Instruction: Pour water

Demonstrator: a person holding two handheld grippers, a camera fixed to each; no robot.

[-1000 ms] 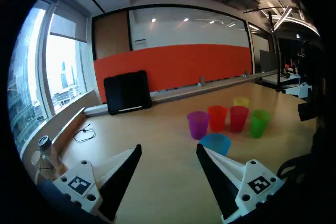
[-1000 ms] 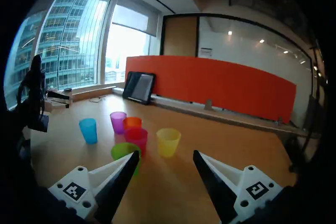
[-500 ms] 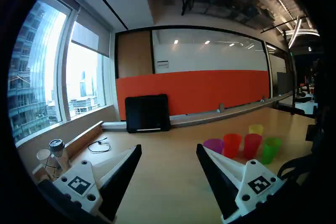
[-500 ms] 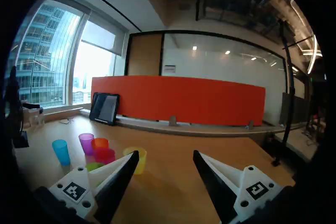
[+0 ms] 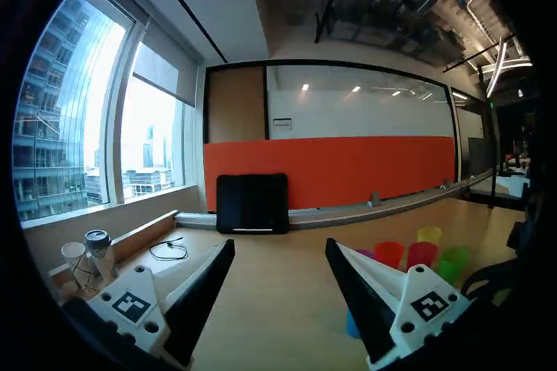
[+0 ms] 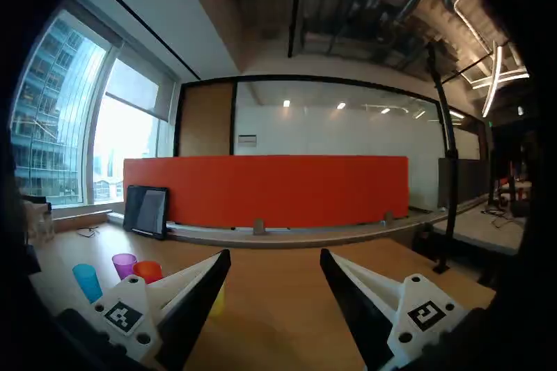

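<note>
Six plastic cups stand on the desk [image 5: 278, 315] in the left gripper view, one of each colour: blue cup [image 5: 353, 326], purple cup [image 5: 363, 253], orange cup [image 5: 388, 253], pink cup [image 5: 421, 254], yellow cup [image 5: 429, 234], green cup [image 5: 454, 263]. The right gripper view counts four: blue [image 6: 87, 282], purple [image 6: 124, 264], orange [image 6: 147, 271] and a sliver of yellow [image 6: 218, 299]. Two paper coffee cups [image 5: 97, 249] sit by the window. There is one black tablet [image 5: 252, 202] and one cable [image 5: 169, 249]. There are two grippers, the left hand-held gripper [image 5: 278, 242] and the right hand-held gripper [image 6: 273, 253], each with two fingers spread apart.

White bodies of left tongs [image 5: 279, 244] and right tongs [image 6: 274, 254], black tapered fingers [image 5: 202, 294], square black-and-white markers [image 5: 131, 306], small round holes [image 5: 139, 270].
</note>
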